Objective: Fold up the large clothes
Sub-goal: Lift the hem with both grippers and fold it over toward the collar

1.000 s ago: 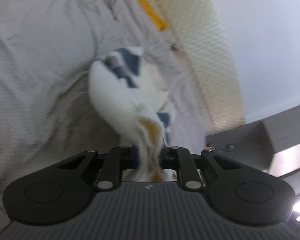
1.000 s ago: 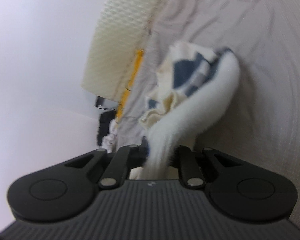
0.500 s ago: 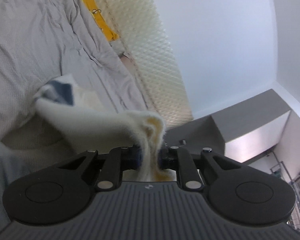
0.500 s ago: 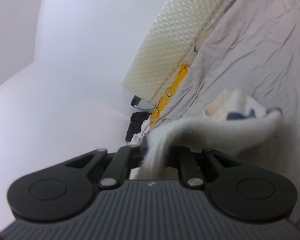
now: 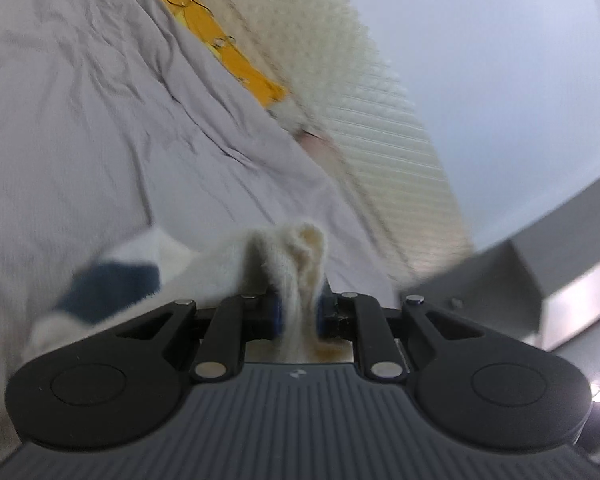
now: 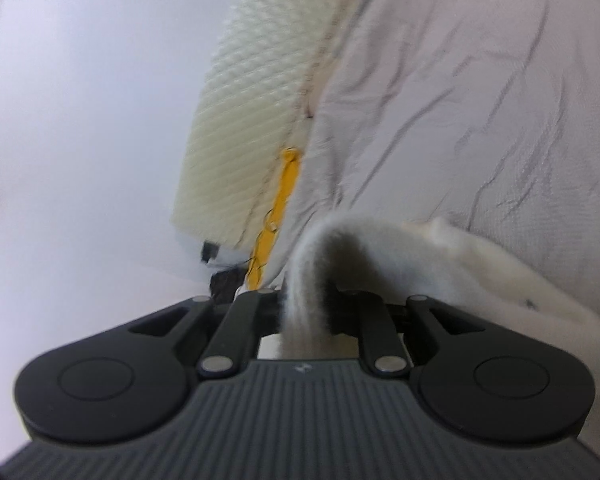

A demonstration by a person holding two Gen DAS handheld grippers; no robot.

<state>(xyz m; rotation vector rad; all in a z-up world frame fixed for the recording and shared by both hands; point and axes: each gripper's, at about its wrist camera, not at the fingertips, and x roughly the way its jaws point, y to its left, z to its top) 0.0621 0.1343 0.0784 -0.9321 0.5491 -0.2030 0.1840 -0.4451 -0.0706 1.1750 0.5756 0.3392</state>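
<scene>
1. A bed [image 5: 100, 128] with a creased grey sheet fills both views, and a cream quilted headboard [image 5: 364, 92] stands along its far edge against a pale wall. A yellow strip [image 5: 236, 60] with thin cords lies between the sheet and the headboard.
2. The fleecy white garment [image 5: 284, 264], with a dark blue patch, hangs off the bed sheet between the two tools. The left gripper [image 5: 298, 314] has its fingers pinched narrow on a bunched edge of it; the right gripper [image 6: 306, 312] has its fingers nipped on another edge, and its jaws have just been opening a little with the cloth between them.
3. Risk: if the right grip loosens, I judge that edge could slide out and the garment [image 6: 480, 272] would drop in a heap on the bed.
4. Risk: both grips hold thick gathered folds (not a single layer), so a fold made from here may come out uneven or twisted.
5. Risk: a swing toward the headboard could snag the cords on the yellow strip.
6. Hard to see: both views are blurred, and the tool bodies hide the garment's lower part. Its full shape, and which edges are held, cannot be told. A dark object [image 6: 226, 286] below the headboard [image 6: 256, 128] is too small to identify.
</scene>
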